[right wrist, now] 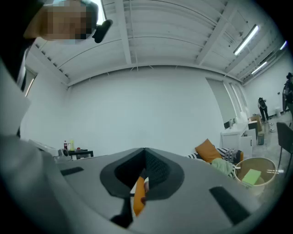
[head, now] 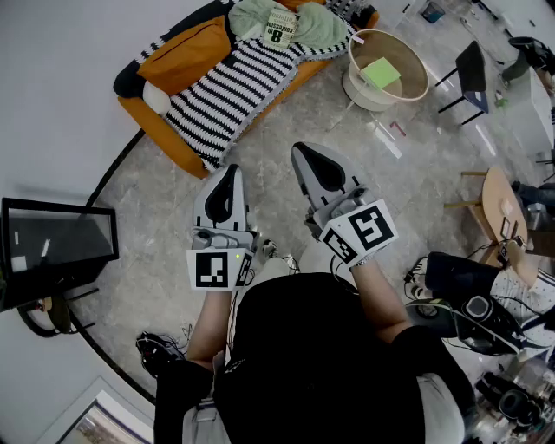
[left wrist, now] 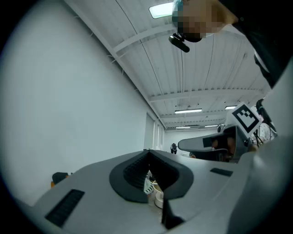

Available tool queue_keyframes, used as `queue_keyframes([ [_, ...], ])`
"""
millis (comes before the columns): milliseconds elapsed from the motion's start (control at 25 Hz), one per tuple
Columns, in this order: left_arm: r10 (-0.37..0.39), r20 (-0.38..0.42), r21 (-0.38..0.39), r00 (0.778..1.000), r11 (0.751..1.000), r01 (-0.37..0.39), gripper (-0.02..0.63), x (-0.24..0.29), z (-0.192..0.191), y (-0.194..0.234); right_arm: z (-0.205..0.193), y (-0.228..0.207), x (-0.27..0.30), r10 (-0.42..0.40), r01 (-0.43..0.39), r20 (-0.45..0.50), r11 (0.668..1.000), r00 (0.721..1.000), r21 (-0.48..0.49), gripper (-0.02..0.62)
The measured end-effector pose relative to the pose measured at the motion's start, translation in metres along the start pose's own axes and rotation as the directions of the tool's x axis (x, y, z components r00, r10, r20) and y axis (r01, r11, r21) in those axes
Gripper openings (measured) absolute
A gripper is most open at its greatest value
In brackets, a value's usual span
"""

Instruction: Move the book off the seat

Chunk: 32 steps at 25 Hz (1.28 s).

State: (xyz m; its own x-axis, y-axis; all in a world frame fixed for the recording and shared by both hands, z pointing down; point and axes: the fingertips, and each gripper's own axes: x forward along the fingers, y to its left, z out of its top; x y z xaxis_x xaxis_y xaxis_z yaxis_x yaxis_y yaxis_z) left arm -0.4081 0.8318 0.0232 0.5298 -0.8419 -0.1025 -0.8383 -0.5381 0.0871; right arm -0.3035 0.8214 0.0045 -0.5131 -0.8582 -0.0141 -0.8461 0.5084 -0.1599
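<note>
Both tongs together, nothing clamped. Left gripper [head: 231, 172] and right gripper [head: 301, 153] are side by side over the floor [head: 347, 139], near the sofa's front edge, not touching it. Each gripper view shows the tips meeting: left [left wrist: 147, 151], right [right wrist: 144, 150].

The book [head: 279, 28] is on the sofa [head: 160, 143], lying on a green cloth [head: 325, 26] at the back of the seat, well apart from both grippers. A black-and-white striped blanket [head: 230, 87] covers most of the seat. An orange cushion [head: 186, 52] sits at the sofa's left end.

Room:
- Floor is grey marble-look and glossy. A dark curved line [head: 113, 165] runs on it past the sofa's left end.
- Round tub [head: 408, 61] just beside the sofa's right end, with a green sheet [head: 381, 72] inside.
- Black chair [head: 473, 74] on the far side of the tub from the sofa.
- Black monitor [head: 56, 247] well apart from the sofa, by the white wall [head: 52, 104].
- Wooden table [head: 501, 212] and a heap of cables and gear, also well apart from the sofa.
- White ribbed ceiling [right wrist: 160, 36] with strip lights.
</note>
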Motion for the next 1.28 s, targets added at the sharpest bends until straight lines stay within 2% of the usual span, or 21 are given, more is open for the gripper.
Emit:
queue_keyframes([
  [320, -0.036, 0.000, 0.031, 0.999, 0.999, 0.036, 0.011, -0.004, 0.008, -0.014, 0.002, 0.009, -0.007, -0.008, 0.008, 0.010, 1.000, 1.000, 0.004, 0.014],
  [560, -0.033, -0.013, 0.045, 0.999, 0.998, 0.034, 0.010, 0.008, 0.003, -0.023, 0.002, -0.005, -0.013, 0.004, -0.004, 0.008, 1.000, 1.000, 0.002, 0.014],
  [840, -0.024, -0.008, 0.063, 1.000, 0.998, 0.025, 0.011, 0.039, 0.007, -0.058, 0.016, -0.050, -0.022, 0.014, -0.015, 0.035, 1.000, 0.999, 0.015, 0.014],
  [1080, -0.012, -0.030, 0.081, 0.999, 0.997, 0.015, 0.011, 0.064, 0.000, -0.082, 0.025, -0.079, -0.023, 0.052, -0.053, 0.053, 0.998, 0.997, 0.027, 0.014],
  [1280, 0.016, -0.007, 0.094, 1.000, 0.995, -0.016, 0.011, 0.089, 0.005, -0.102, 0.038, -0.109, -0.024, 0.091, -0.093, 0.067, 0.996, 0.994, 0.017, 0.014],
])
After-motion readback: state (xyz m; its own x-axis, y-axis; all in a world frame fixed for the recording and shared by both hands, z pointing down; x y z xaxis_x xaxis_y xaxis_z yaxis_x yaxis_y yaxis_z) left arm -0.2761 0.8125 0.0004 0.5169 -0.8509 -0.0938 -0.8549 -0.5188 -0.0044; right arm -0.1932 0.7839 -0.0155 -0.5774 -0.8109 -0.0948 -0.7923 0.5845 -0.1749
